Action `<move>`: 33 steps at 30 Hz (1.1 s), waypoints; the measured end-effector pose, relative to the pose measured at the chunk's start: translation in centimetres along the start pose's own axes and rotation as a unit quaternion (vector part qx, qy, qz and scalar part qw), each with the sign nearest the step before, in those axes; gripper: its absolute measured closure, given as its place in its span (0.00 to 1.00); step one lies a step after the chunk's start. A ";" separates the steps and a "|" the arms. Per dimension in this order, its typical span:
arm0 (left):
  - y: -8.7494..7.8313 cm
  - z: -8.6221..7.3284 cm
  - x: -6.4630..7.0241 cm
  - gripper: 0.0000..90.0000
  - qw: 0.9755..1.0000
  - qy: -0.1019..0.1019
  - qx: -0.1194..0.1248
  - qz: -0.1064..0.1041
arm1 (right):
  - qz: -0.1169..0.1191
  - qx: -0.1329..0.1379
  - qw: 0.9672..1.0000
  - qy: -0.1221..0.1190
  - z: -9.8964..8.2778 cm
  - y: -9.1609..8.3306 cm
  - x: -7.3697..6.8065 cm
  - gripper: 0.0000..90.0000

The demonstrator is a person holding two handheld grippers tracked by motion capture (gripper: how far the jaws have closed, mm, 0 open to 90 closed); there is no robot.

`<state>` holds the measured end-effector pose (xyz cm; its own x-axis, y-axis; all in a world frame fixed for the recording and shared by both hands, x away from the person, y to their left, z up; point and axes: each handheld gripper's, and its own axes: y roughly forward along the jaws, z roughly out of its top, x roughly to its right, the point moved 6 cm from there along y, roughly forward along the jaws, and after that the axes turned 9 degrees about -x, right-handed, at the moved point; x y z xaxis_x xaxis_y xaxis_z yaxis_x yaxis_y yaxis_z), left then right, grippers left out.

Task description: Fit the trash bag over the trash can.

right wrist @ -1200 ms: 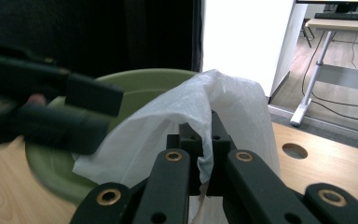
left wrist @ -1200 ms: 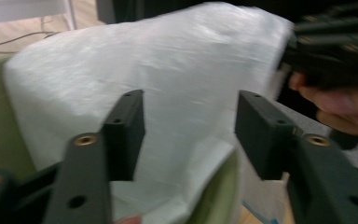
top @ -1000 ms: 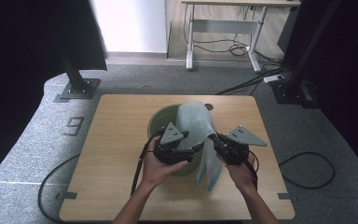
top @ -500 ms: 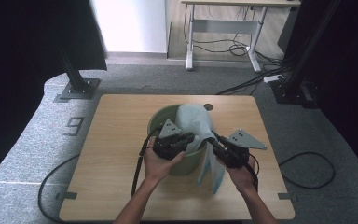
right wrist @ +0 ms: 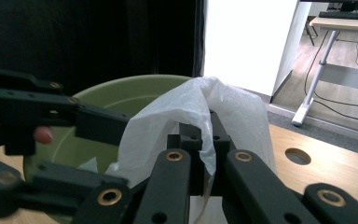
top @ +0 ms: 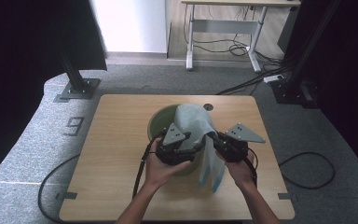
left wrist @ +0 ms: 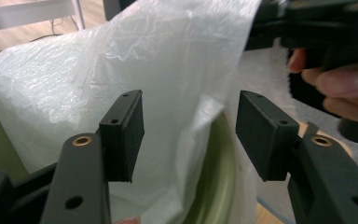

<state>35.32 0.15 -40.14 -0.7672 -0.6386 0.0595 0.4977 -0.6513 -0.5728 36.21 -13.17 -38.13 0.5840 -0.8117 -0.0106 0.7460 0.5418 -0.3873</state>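
A pale green bin [top: 161,122] stands on the wooden table [top: 116,140]. Draped over its right side is a thin white plastic bag [top: 193,122], part of which hangs down outside the rim. My left gripper [left wrist: 189,135] is open at the bin's near rim [left wrist: 221,158]. Its jaws have just been opening, and a fold of the bag [left wrist: 168,60] lies loose between them without being pressed. My right gripper [right wrist: 204,140] is shut on the bag's edge [right wrist: 233,107] and holds it up over the bin [right wrist: 121,93]. In the high view the right gripper [top: 214,137] is just right of the bin.
A round hole [top: 208,107] is in the table behind the bin. Black cables [top: 307,172] trail over the grey floor on both sides. Black stands [top: 77,84] flank the table's far corners, and a white desk frame [top: 223,28] stands farther back.
Both hands have stayed about where they were at the bin. The hanging part of the bag has swayed slightly.
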 end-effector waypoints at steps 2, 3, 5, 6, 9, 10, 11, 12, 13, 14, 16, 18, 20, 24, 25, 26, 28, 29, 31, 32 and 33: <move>0.4 0.2 -0.2 0.51 1.000 -0.004 -0.002 0.006 | 0.001 0.002 1.000 -0.002 0.2 0.0 -0.1 0.98; 0.5 0.2 -0.3 0.57 1.000 -0.005 -0.003 0.010 | 0.000 0.003 1.000 -0.004 0.2 -0.1 -0.2 0.98; 0.7 0.3 -0.5 0.71 1.000 -0.012 -0.005 0.003 | 0.000 0.003 1.000 -0.007 0.2 -0.2 -0.2 0.98; 0.8 0.3 -0.7 0.77 1.000 -0.015 -0.007 -0.001 | -0.001 0.003 1.000 -0.008 0.1 -0.3 -0.3 0.97; 0.9 0.3 -1.1 0.93 1.000 -0.023 -0.009 -0.010 | -0.002 0.005 1.000 -0.011 -0.3 -0.5 -0.4 0.73; 0.9 0.3 -1.3 0.96 1.000 -0.027 -0.008 -0.010 | -0.004 0.006 1.000 -0.009 -0.5 -0.6 -0.5 0.65; 0.8 0.3 -1.5 0.98 0.999 -0.031 -0.007 -0.011 | -0.008 0.011 1.000 -0.010 -0.9 -0.8 -0.6 0.57; 0.7 0.3 -1.6 0.99 0.999 -0.033 -0.006 -0.010 | -0.009 0.015 1.000 -0.010 -1.3 -1.1 -0.9 0.52; 0.6 0.3 -1.9 1.00 0.999 -0.037 -0.006 -0.009 | -0.010 0.016 1.000 -0.009 -1.7 -1.2 -1.1 0.47; 0.6 0.3 -2.1 1.00 0.999 -0.039 -0.006 -0.008 | -0.012 0.015 1.000 -0.009 -2.4 -1.5 -1.4 0.42; 0.4 0.3 -2.5 1.00 0.999 -0.046 -0.003 -0.004 | -0.013 0.013 1.000 -0.004 -3.7 -1.8 -1.8 0.38; 0.2 0.3 -2.8 1.00 0.999 -0.051 0.001 -0.003 | -0.017 0.011 1.000 0.003 -5.0 -1.9 -2.1 0.36; 0.0 0.2 -3.0 1.00 0.998 -0.055 0.004 0.000 | -0.021 0.005 1.000 0.005 -6.3 -1.6 -2.2 0.35; -0.3 0.2 -3.2 1.00 0.998 -0.059 0.006 0.000 | -0.050 -0.014 0.998 0.032 -9.1 0.1 -1.6 0.30; -0.3 0.2 -3.2 1.00 0.998 -0.059 0.006 -0.002 | -0.059 -0.019 0.998 0.033 -9.7 0.7 -1.2 0.30; -0.4 0.2 -3.2 1.00 0.998 -0.059 0.006 -0.003 | -0.065 -0.027 0.997 0.040 -10.2 1.3 -1.0 0.29; -0.5 0.2 -3.2 1.00 0.998 -0.059 0.008 -0.005 | -0.074 -0.036 0.995 0.048 -10.9 2.2 -0.5 0.31; -0.5 0.2 -3.2 1.00 0.998 -0.060 0.009 -0.007 | -0.076 -0.040 0.995 0.052 -11.3 2.6 -0.2 0.35; -0.7 0.1 -3.2 1.00 0.998 -0.061 0.010 -0.012 | -0.081 -0.039 0.995 0.054 -12.0 3.6 0.2 0.55; -0.8 0.1 -3.2 1.00 0.998 -0.060 0.009 -0.015 | -0.079 -0.042 0.994 0.056 -12.2 3.9 0.5 0.63; -0.9 0.1 -3.2 1.00 0.998 -0.060 0.009 -0.016 | -0.079 -0.045 0.994 0.060 -12.4 4.1 0.7 0.69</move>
<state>37.35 2.78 -39.76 -0.7296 -0.6611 0.1752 0.4817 -0.6785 -0.5546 35.69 -14.24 -51.18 0.4152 -0.9083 -0.0515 0.7904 0.3881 -0.4740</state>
